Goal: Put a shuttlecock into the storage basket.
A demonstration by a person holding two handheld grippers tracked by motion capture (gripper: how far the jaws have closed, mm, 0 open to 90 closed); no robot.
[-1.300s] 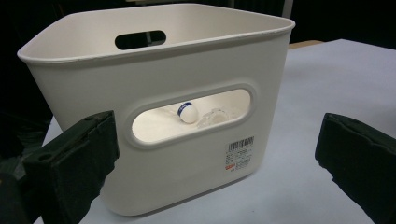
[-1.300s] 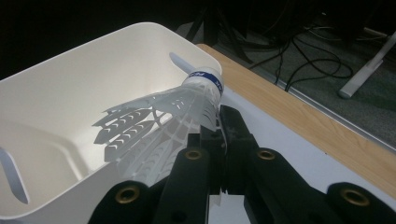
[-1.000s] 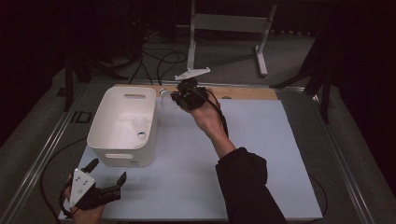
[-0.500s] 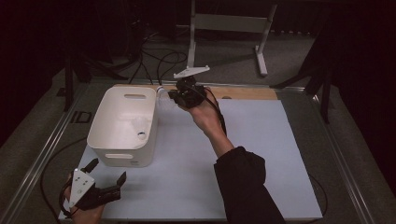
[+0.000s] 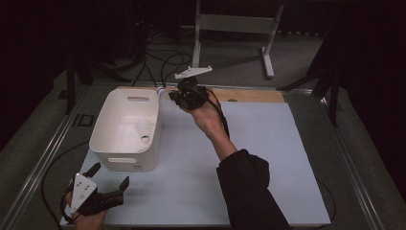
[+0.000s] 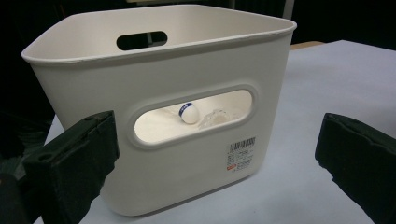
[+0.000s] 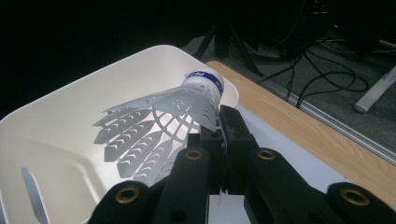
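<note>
Pinching a white shuttlecock point(image 7: 163, 126) by its skirt, the right hand-held gripper point(image 5: 184, 97) hangs at the white bin's point(image 5: 106, 125) far corner, cork pointing bin-ward; the left hand-held gripper point(image 5: 103, 191) rests spread, nearer the counter's front edge

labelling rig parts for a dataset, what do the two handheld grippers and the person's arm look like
Both are black. The left gripper has blocky foam-like pads and a grey three-cornered plate with small holes. The right gripper has brass-coloured rivets on its linkage, a grey plate on top and a black cable along the forearm. The right arm wears a dark sleeve.
</note>
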